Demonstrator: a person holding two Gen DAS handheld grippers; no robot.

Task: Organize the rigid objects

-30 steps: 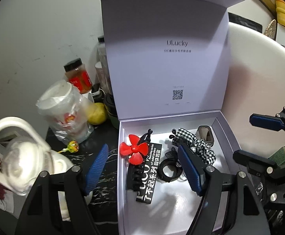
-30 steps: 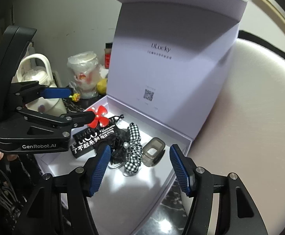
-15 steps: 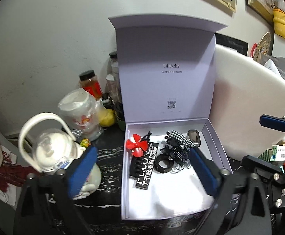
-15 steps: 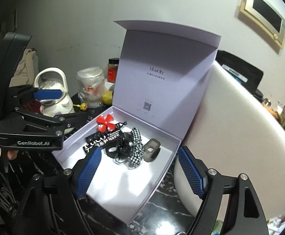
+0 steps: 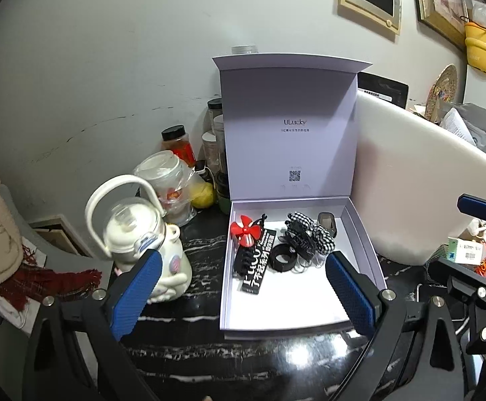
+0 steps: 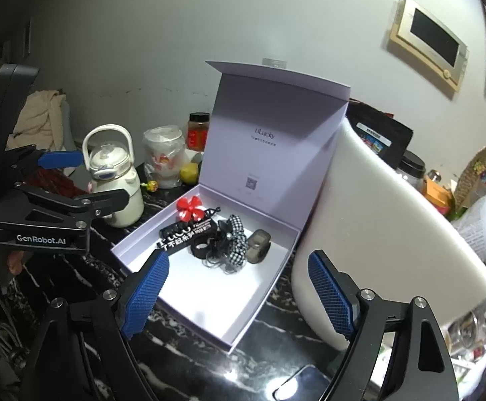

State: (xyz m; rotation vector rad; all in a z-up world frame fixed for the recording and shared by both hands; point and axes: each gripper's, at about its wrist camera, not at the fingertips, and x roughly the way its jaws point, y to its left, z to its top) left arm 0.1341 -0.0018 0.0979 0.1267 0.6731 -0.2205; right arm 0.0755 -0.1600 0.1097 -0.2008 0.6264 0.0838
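Observation:
A white gift box (image 5: 296,300) stands with its lid up on the black marble table. At its back lie a red fan-shaped clip (image 5: 245,230), a black strip with white lettering (image 5: 259,260), a black ring (image 5: 283,260), a checked scrunchie (image 5: 313,237) and a grey clip (image 5: 328,222). My left gripper (image 5: 241,255) hangs open in front of the box, with nothing between its fingers. My right gripper (image 6: 237,257) is opening, also empty, near the box's front right corner (image 6: 232,344). Each gripper shows in the other's view: left gripper (image 6: 89,178), right gripper (image 5: 470,244).
A white kettle-shaped bottle (image 5: 142,244), a bagged cup (image 5: 166,180), a lemon (image 5: 204,195) and jars (image 5: 179,143) crowd the left of the box. A white board (image 5: 410,193) leans at its right, with clutter behind. A phone (image 6: 303,384) lies near the front.
Both grippers have drawn back and up from the box, which now looks smaller. Their jaws have spread wider. The things in the box have not moved.

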